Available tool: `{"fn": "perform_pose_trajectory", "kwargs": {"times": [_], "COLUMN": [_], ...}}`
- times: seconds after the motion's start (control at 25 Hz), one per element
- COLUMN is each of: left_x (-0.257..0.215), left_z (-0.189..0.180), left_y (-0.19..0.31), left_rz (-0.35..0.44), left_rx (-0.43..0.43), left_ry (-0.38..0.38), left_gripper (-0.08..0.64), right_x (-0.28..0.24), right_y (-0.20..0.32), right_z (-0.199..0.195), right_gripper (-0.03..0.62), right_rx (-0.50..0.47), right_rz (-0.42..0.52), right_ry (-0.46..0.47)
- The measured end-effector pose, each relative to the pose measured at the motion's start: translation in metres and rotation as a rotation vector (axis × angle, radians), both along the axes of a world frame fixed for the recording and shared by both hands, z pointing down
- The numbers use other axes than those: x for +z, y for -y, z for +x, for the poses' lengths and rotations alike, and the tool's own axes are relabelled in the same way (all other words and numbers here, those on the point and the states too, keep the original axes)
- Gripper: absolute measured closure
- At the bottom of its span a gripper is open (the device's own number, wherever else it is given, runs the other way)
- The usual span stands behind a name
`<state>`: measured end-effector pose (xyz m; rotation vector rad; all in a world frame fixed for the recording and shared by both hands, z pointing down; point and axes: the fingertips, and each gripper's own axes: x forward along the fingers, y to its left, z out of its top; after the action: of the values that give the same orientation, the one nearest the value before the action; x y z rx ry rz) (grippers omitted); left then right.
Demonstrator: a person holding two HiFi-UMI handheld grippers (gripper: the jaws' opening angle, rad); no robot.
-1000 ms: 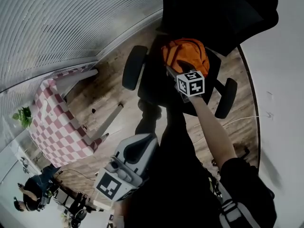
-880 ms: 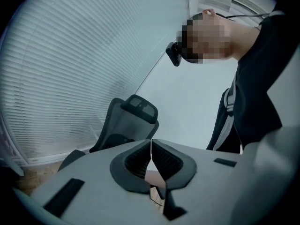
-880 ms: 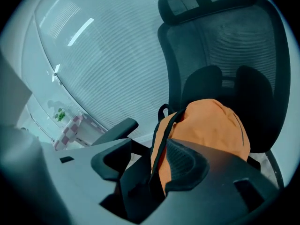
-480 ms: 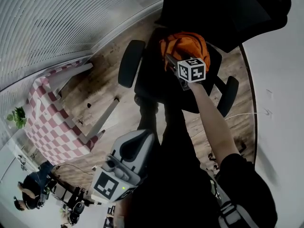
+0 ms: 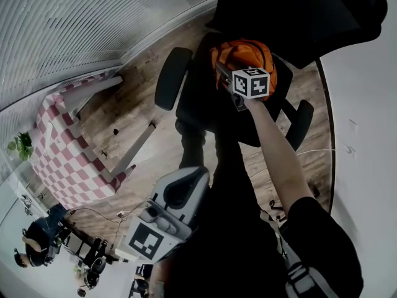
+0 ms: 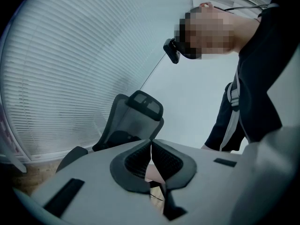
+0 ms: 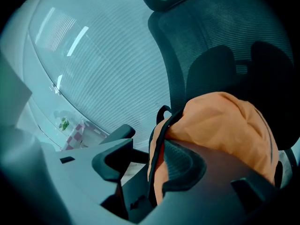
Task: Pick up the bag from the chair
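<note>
An orange bag [image 5: 243, 56] with black trim lies on the seat of a black office chair [image 5: 201, 110]. My right gripper [image 5: 231, 82] reaches down to the bag's near side, its marker cube above it. In the right gripper view the bag [image 7: 220, 125] fills the right half. Its black-edged rim stands between the jaws of the right gripper [image 7: 149, 161], against the right pad and apart from the left. These jaws have just been closing a little and still stand wide. My left gripper [image 5: 186, 186] hangs low by my body, far from the bag. Its jaws [image 6: 151, 150] are shut on nothing.
The chair has two armrests [image 5: 170, 79] and a tall mesh back [image 7: 211, 46]. A table with a red checked cloth [image 5: 68, 157] stands left, before window blinds [image 5: 93, 23]. A white wall [image 5: 366, 135] runs along the right. A person [image 5: 37, 244] sits at bottom left.
My right gripper has come down closer to the orange bag on the seat. The left gripper has sunk slightly and stays shut.
</note>
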<state>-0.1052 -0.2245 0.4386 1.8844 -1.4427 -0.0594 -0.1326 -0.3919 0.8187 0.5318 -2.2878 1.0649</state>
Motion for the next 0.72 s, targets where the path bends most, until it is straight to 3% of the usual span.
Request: {"fn": "perform_pose_trajectory", "kwargs": {"times": [0.12, 0.2, 0.4, 0.72], "left_x": [-0.001, -0.001, -0.004, -0.012], "left_z": [0.005, 0.009, 0.017, 0.035], "left_y": [-0.002, -0.004, -0.008, -0.012], "left_rz": [0.003, 0.004, 0.010, 0.042], "left_rx": [-0.001, -0.003, -0.004, 0.021], "left_ry": [0.001, 0.000, 0.002, 0.010], "left_gripper": [0.526, 0.526, 0.526, 0.526], "right_x": [0.002, 0.000, -0.012, -0.068], "right_y": [0.002, 0.003, -0.001, -0.010], "right_z": [-0.001, 0.000, 0.006, 0.023], "right_gripper": [0.437, 0.545, 0.563, 0.565], "right_rx": [0.011, 0.025, 0.041, 0.081], "right_rz": [-0.005, -0.002, -0.032, -0.052], "right_ry": [0.003, 0.009, 0.060, 0.221]}}
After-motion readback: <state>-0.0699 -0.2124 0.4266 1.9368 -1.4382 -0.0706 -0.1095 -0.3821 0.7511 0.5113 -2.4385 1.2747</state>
